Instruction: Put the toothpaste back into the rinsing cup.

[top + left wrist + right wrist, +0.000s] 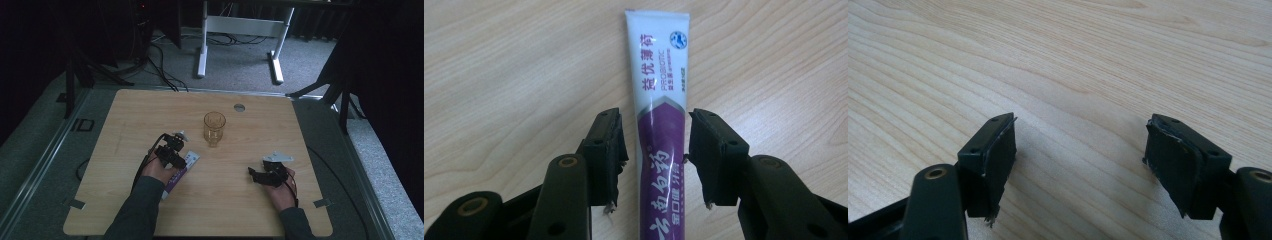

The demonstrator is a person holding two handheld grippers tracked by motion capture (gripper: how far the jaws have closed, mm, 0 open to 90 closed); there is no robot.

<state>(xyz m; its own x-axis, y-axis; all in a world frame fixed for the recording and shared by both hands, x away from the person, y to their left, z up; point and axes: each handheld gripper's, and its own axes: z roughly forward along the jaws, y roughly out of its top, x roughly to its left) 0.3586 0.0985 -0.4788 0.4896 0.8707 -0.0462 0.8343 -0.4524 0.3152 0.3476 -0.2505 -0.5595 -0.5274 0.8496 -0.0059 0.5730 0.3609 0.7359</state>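
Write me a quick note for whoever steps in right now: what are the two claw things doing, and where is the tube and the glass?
Left gripper: jaws straddle the toothpaste tube, which lies flat on the table; a gap shows on the left side, on the right I cannot tell contact. Not lifted.
Right gripper: open, empty, over bare wood at the right.
Glass: upright, empty as far as I can see, just beyond the tube.
Done: left gripper lined up on the tube.
Left: probably close, lift, and perhaps take it to the glass.

Black tongs (181,141), brass-ringed screws, grey sleeves (137,210)
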